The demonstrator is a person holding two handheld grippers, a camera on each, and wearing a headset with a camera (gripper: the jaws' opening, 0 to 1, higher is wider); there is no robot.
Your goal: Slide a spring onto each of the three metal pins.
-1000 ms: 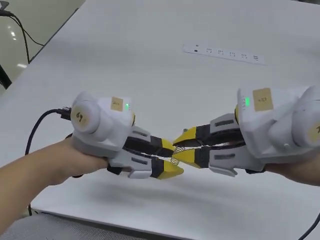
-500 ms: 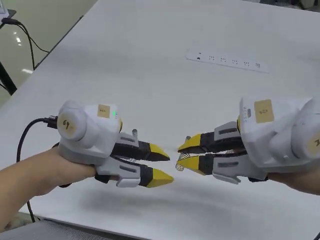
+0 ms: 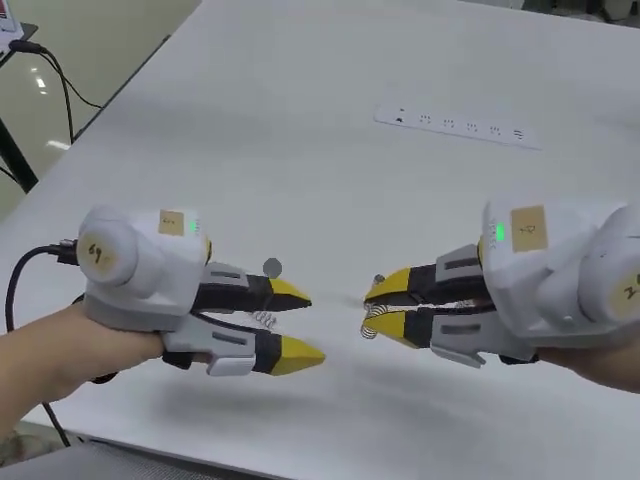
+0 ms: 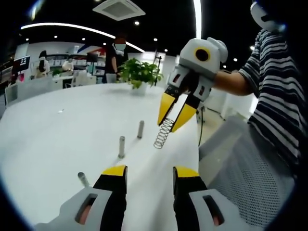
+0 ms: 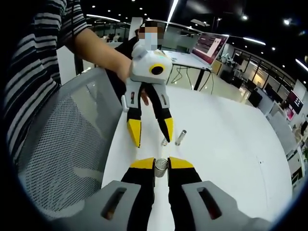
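My right gripper [image 3: 370, 307] is shut on a small metal spring [image 3: 369, 327], which hangs from its yellow tips [image 4: 163, 134] and sits between its jaws [image 5: 161, 165]. Facing it a short gap away, my left gripper [image 3: 300, 322] stands open and holds nothing. Three short upright metal pins stand in a row on the white table: the far pin [image 4: 140, 129], the middle pin [image 4: 121, 147] and the near pin [image 4: 83, 179]. Two pin tops [image 3: 272, 267] [image 3: 378, 280] show between the grippers. A small coil [image 3: 263, 318] shows between the left jaws; I cannot tell what it is.
A white power strip [image 3: 455, 127] lies farther back on the table [image 3: 300, 150]. The table's near edge runs just under both grippers. A black cable [image 3: 25, 265] trails off the left gripper. A grey mesh chair [image 5: 72, 144] stands beside the table.
A second ago both grippers met at the spring. The left gripper has since opened, let go and drawn back to the left; the spring stays in the right gripper.
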